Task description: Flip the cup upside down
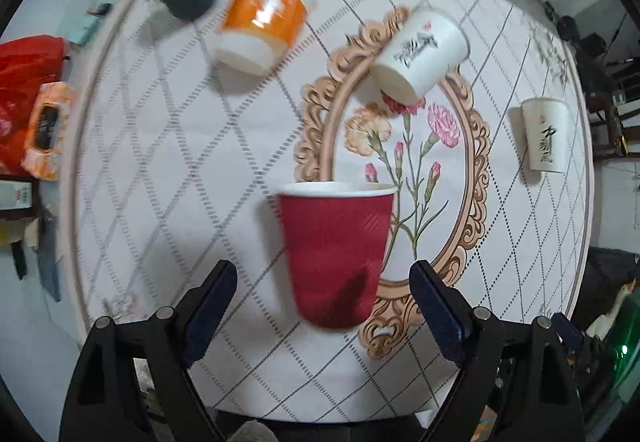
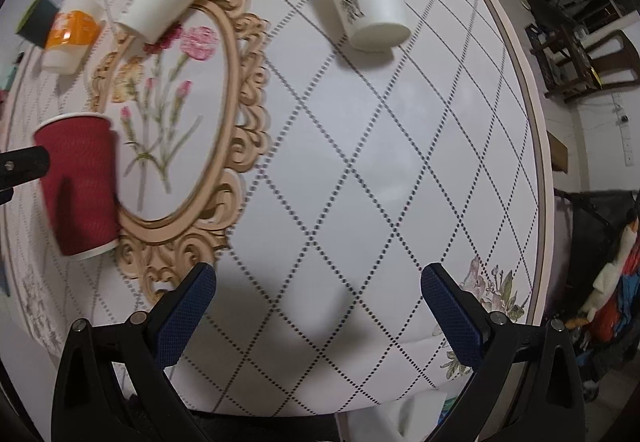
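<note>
My left gripper (image 1: 322, 292) sits low at the red ribbed paper cup (image 1: 338, 254), which stands rim-up on the round table (image 1: 160, 162) with its diamond-patterned cloth, beside the printed flower frame; to do this well I judge I should bring the fingers (image 1: 208, 306) level around the cup's middle, squeeze gently so the thin wall keeps its shape, lift clear, then roll the wrist over; those fingers are spread wide, either side of the cup, touching nothing I can see; my right gripper (image 2: 318, 308) is also spread wide over bare cloth, holding nothing.
</note>
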`<state>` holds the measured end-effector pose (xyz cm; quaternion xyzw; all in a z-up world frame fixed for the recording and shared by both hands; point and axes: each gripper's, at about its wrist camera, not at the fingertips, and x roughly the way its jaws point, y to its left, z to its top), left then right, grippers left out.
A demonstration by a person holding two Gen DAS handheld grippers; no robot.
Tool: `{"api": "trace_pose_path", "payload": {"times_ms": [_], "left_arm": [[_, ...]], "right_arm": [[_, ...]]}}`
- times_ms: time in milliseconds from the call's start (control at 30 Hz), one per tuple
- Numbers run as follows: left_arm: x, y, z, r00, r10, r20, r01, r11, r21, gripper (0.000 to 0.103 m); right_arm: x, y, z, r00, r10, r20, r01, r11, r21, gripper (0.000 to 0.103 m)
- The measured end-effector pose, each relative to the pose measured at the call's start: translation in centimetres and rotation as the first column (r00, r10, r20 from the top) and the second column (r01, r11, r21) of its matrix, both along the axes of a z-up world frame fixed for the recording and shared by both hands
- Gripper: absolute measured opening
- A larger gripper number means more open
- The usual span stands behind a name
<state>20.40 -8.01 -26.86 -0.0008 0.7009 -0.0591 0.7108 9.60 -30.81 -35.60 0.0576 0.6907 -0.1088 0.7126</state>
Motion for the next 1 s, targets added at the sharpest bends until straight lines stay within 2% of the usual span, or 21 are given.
{"api": "trace_pose_path", "payload": {"times_ms": [33,167,333,600,667,733,767,800,833,867,900,933,967,1000], "left_arm": [[-0.5,0.7,1.0,1.000,0.005,0.018,-0.005,1.000,0.008,0.088],[-2.0,2.5,1.2,0.997,0.042,0.061,-0.044,0.998,0.047,0.088],[-4.0,5.0,-1.3,0.993,0.091,0.075,-0.099,0.990,0.105,0.088],[-4.8,9.7,-6.0,0.986,0.161,0.030,-0.164,0.974,0.159,0.088],[-4.7,10.8,-7.4,0.985,0.174,0.004,-0.172,0.971,0.167,0.093],[-4.8,11.8,-8.6,0.982,0.188,-0.012,-0.184,0.969,0.163,0.093],[-4.8,12.2,-9.0,0.981,0.191,-0.011,-0.187,0.968,0.165,0.093],[-4.9,12.4,-9.2,0.981,0.192,-0.006,-0.188,0.967,0.169,0.093],[-4.9,12.7,-9.5,0.981,0.194,0.004,-0.191,0.966,0.172,0.093],[-4.9,12.8,-9.7,0.981,0.194,0.007,-0.192,0.966,0.172,0.093],[-4.9,13.0,-9.9,0.981,0.196,0.008,-0.195,0.966,0.173,0.093],[-4.8,13.2,-10.2,0.979,0.204,0.008,-0.203,0.965,0.167,0.093],[-4.7,13.3,-10.4,0.978,0.210,0.005,-0.208,0.965,0.157,0.093],[-4.6,13.3,-10.6,0.976,0.217,0.001,-0.215,0.966,0.146,0.093]], "right_arm": [[0.0,0.3,0.4,1.000,0.008,0.006,-0.008,1.000,0.007,0.103],[0.3,2.2,1.8,0.998,0.050,0.029,-0.051,0.998,0.045,0.103],[1.4,5.3,3.1,0.993,0.106,0.048,-0.110,0.991,0.076,0.103],[4.6,10.7,3.2,0.985,0.162,0.064,-0.168,0.980,0.105,0.103],[5.3,12.2,3.4,0.975,0.210,0.071,-0.216,0.973,0.082,0.103],[6.1,14.2,3.7,0.942,0.329,0.061,-0.332,0.942,0.038,0.103],[6.2,15.3,4.0,0.912,0.408,0.050,-0.408,0.913,0.004,0.103],[6.2,16.5,4.3,0.856,0.516,0.036,-0.514,0.857,-0.042,0.103],[5.9,17.8,4.7,0.773,0.634,0.013,-0.629,0.769,-0.110,0.103],[5.4,18.7,5.0,0.703,0.711,-0.013,-0.703,0.692,-0.166,0.103],[4.3,20.1,5.2,0.549,0.833,-0.069,-0.816,0.516,-0.260,0.103],[3.5,20.7,5.2,0.447,0.887,-0.114,-0.865,0.396,-0.309,0.103],[2.3,21.5,5.0,0.298,0.936,-0.188,-0.906,0.215,-0.366,0.103],[0.7,22.0,4.5,0.117,0.953,-0.281,-0.917,-0.005,-0.400,0.103]]}}
